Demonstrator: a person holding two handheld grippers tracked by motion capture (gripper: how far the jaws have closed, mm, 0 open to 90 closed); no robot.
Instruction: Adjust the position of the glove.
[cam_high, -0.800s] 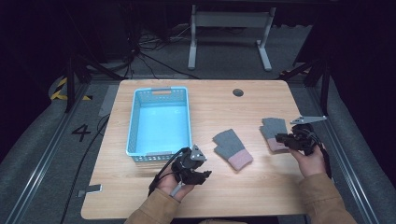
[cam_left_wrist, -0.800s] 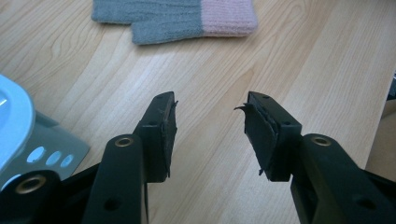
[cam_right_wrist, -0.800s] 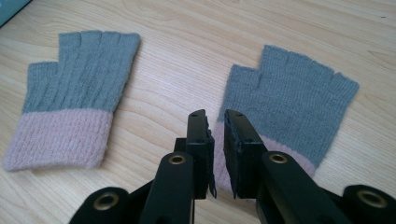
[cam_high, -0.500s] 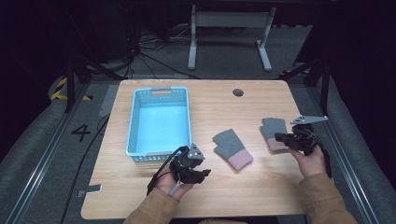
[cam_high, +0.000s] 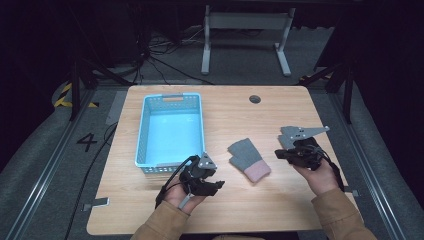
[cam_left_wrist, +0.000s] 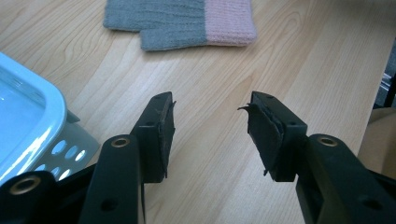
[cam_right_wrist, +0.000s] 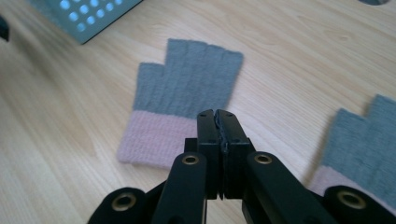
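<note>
The counter carried a light blue basket toward its left, and the basket stood empty. Neither glove had been put in it, so, judging by the layout, the job of gathering the gloves looked barely begun, with both still to be picked up and dropped in.

The first glove, grey with a pink cuff, lay flat near the middle of the counter, between the two hands and well apart from the basket. A second glove of the same colours lay just beside the right tongs, touched by nothing.

The left tongs hung low near the basket's front corner, jaws spread wide and empty, aimed toward the first glove. The right tongs were pressed fully together on nothing, pointing over the first glove's pink cuff. Both forearms came in low from the near edge.
</note>
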